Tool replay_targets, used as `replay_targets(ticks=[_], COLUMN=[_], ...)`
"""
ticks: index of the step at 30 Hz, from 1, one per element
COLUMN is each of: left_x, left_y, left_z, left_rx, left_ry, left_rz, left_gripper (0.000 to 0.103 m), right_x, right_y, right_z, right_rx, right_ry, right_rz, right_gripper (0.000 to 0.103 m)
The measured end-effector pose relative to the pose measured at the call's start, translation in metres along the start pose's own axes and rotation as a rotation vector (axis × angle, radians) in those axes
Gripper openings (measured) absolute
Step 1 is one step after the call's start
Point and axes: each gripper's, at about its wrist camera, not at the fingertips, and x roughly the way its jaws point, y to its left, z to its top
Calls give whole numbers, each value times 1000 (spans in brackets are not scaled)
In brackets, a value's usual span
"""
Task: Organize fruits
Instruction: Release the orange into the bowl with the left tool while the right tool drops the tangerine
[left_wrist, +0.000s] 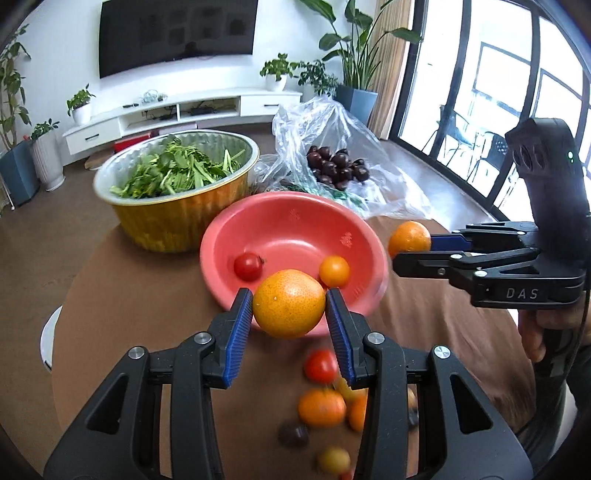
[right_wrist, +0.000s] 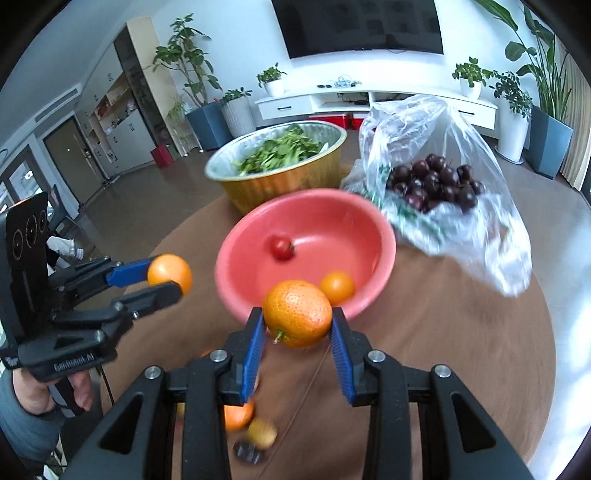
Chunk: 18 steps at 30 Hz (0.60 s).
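**A:** I had both tongs clamped on fruit: the left gripper (left_wrist: 289, 308) on one orange (left_wrist: 289, 303), the right gripper (right_wrist: 297, 320) on another orange (right_wrist: 297, 313), each at frame centre before the pink bowl (left_wrist: 229, 236).

**B:** Advice?

**A:** Clear the near rim, lower, then release gently. The right one's stem (right_wrist: 279, 336) pointed lower left; round, no long axis.

both wrist views angled down, close, sharing pink bowl (left_wrist: 291, 221)
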Motion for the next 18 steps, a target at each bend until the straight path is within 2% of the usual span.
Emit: replay_targets(ticks=[3, 8, 18], left_x=[31, 79, 123], left_y=[4, 5, 3], left_z=[13, 20, 18], left_rx=[10, 26, 54], left_ry=[39, 97, 147], left_rz=[4, 18, 49], left_gripper=[38, 38, 39], right_x=[28, 67, 116], right_y=[-12, -16, -23], right_z=[23, 38, 44], right_rx=[28, 17, -8], right_ry=[37, 93, 168], right_rz=[-9, -28, -84], right_gripper=[38, 38, 38])
